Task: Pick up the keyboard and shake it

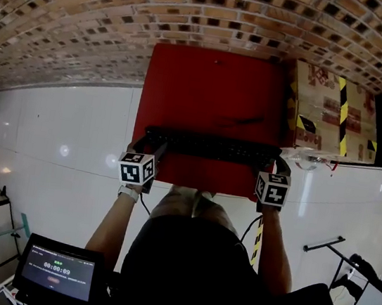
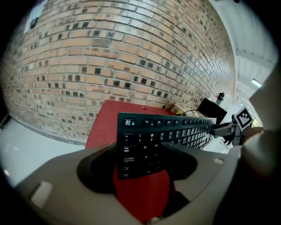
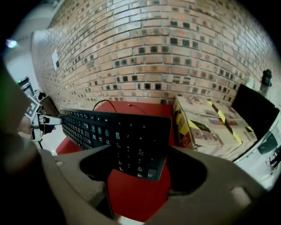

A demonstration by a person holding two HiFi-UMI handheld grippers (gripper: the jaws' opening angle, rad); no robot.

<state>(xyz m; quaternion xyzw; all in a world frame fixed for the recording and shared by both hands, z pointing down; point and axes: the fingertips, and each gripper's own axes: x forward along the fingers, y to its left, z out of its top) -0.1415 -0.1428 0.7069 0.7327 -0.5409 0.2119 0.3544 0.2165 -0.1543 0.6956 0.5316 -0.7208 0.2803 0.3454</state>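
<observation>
screen (image 1: pixel 57 272) timer 00:00:09, keyboard (image 2: pixel 167 132) Esc key

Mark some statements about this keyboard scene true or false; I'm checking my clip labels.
1. The keyboard is black. True.
2. Only one gripper grips it. False: the left gripper and the right gripper each grip one end.
3. It is held over a blue surface. False: the table below is red.
4. A cardboard box with yellow-black tape sits beside the table. True.

The left gripper (image 2: pixel 142 153) clamps one end of the keyboard (image 2: pixel 180 131) above the red table (image 2: pixel 104 125).
</observation>
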